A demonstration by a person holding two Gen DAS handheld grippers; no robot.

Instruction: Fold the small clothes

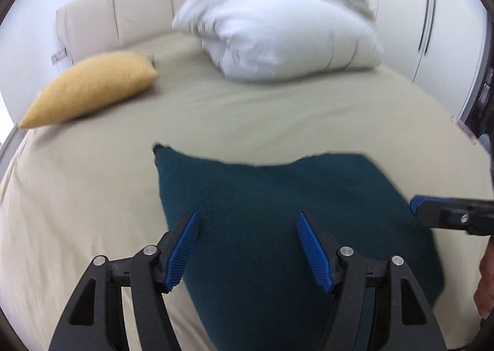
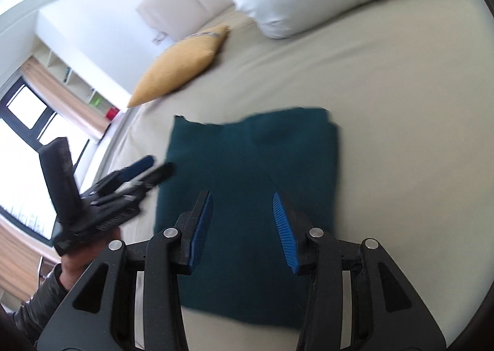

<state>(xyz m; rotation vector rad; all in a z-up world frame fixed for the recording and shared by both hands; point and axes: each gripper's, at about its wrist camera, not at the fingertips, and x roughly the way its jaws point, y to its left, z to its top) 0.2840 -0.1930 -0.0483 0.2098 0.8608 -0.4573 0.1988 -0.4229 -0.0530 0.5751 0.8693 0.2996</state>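
Right gripper [image 2: 243, 229] parted, empty | left gripper [image 1: 247, 246] wide, empty | teal garment [image 2: 250, 171] folded square on bed [image 2: 386, 103] | advice: lift clear without snagging knit.

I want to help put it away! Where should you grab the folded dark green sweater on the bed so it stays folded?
Probably pinch the teal sweater at its thick folded edge on the right, near the far corner, coming in from that side. The layers look stacked there, so one pinch would likely catch them all. The far left corner looks thin and loose. Both the left gripper and the right gripper are open above it, holding nothing.
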